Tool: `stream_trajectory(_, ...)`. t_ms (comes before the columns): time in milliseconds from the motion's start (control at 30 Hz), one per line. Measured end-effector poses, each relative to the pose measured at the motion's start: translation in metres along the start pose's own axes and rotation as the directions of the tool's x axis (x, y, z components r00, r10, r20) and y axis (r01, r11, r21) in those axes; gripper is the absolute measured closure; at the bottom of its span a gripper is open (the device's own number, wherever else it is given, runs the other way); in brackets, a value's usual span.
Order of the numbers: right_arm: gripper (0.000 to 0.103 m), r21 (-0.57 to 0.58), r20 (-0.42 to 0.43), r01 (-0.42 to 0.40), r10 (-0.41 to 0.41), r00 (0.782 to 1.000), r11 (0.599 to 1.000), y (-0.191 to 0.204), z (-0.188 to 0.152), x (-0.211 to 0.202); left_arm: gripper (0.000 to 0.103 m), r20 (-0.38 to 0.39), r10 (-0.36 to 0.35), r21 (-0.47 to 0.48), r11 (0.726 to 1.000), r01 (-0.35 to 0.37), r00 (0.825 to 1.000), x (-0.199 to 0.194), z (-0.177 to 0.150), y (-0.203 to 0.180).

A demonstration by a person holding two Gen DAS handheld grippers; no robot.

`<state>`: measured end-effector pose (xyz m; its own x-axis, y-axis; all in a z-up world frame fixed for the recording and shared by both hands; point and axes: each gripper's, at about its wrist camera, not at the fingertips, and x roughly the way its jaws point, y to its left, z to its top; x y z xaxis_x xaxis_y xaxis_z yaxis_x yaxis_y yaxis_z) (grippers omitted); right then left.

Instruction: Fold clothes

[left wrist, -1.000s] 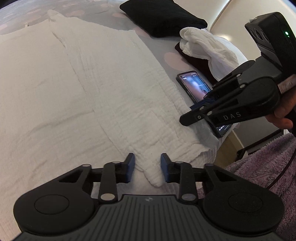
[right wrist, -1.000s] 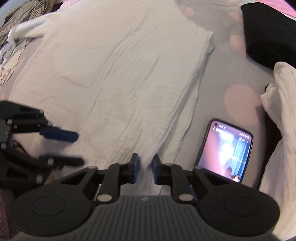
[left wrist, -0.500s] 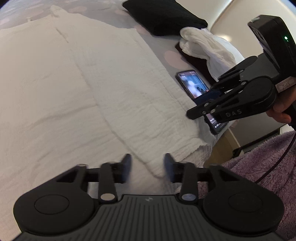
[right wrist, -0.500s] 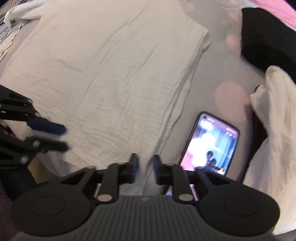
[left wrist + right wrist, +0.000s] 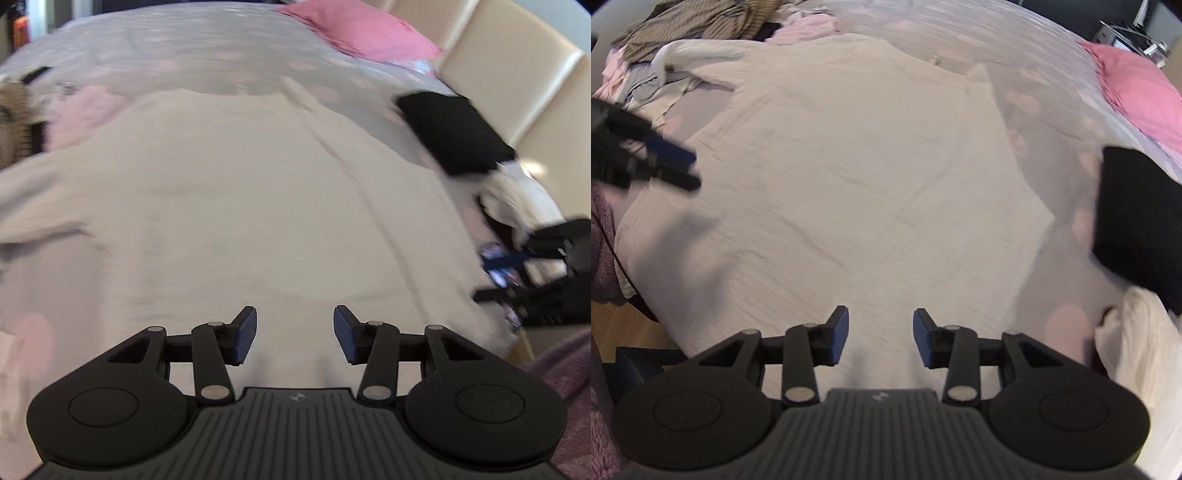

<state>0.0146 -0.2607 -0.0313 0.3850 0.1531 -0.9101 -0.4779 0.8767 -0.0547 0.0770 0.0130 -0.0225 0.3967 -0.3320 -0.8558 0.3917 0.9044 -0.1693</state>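
Both jaws have just been opening and stand apart with nothing between them: left gripper [image 5: 294, 334] and right gripper [image 5: 880, 338] hang above the white garment [image 5: 849, 177]. It lies spread flat on the grey bed [image 5: 166, 48], beside a black cloth [image 5: 1137, 214].

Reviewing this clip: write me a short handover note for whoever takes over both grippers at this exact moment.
Left gripper: open, nothing between its pads. Right gripper: jaws have just been opening, nothing between them.
The white garment lies spread flat on the bed, its right part folded in over the body.
A folded black garment and a bundled white cloth lie to its right; a heap of unfolded clothes sits at far left.
Done: one fold in. Left: the remaining folds, then the heap.
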Motion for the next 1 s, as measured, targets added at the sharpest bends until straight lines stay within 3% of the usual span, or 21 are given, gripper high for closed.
stream_trajectory(100,0.055,0.021,0.016,0.003,-0.003,1.000,1.000,0.015,0.008,0.011,0.059,0.047,0.134,0.025,0.990,-0.136,0.990,-0.019,0.011,0.037)
stream_trajectory(200,0.051,0.082,0.043,0.011,-0.014,0.999,0.997,0.033,0.015,0.026,0.059,0.102,0.259,0.031,0.964,-0.263,0.961,-0.033,0.018,0.073)
stream_trajectory(267,0.051,0.107,0.052,0.009,-0.014,0.999,0.994,0.046,0.018,0.036,0.058,0.140,0.343,0.014,0.937,-0.348,0.929,-0.039,0.021,0.098)
stream_trajectory(400,0.044,0.116,0.051,-0.004,-0.002,0.999,0.993,0.068,0.023,0.055,0.054,0.194,0.492,-0.029,0.867,-0.497,0.849,-0.044,0.021,0.153)
stream_trajectory(467,0.044,0.091,0.043,-0.012,0.009,0.999,0.996,0.076,0.026,0.062,0.053,0.190,0.554,-0.039,0.829,-0.558,0.811,-0.042,0.022,0.180)
stream_trajectory(567,0.043,0.059,0.028,-0.011,0.010,1.000,0.998,0.083,0.031,0.069,0.050,0.160,0.616,-0.050,0.786,-0.617,0.771,-0.035,0.024,0.211)
stream_trajectory(733,0.042,0.028,0.013,-0.025,0.025,1.000,0.999,0.088,0.043,0.080,0.049,0.102,0.632,-0.057,0.775,-0.629,0.769,-0.014,0.028,0.246)
stream_trajectory(833,0.041,0.003,-0.003,-0.019,0.019,1.000,1.000,0.092,0.047,0.087,0.050,0.100,0.664,-0.038,0.747,-0.664,0.741,-0.004,0.032,0.253)
stream_trajectory(867,0.041,-0.004,-0.010,-0.017,0.017,1.000,1.000,0.093,0.048,0.090,0.050,0.098,0.665,-0.036,0.746,-0.665,0.740,0.000,0.033,0.255)
stream_trajectory(933,0.041,-0.009,-0.022,-0.021,0.021,1.000,1.000,0.094,0.049,0.095,0.065,0.087,0.659,-0.036,0.751,-0.659,0.747,0.005,0.037,0.260)
stream_trajectory(1000,0.041,-0.012,-0.029,-0.025,0.025,0.999,1.000,0.094,0.050,0.098,0.082,0.055,0.629,-0.048,0.778,-0.627,0.776,0.011,0.041,0.265)
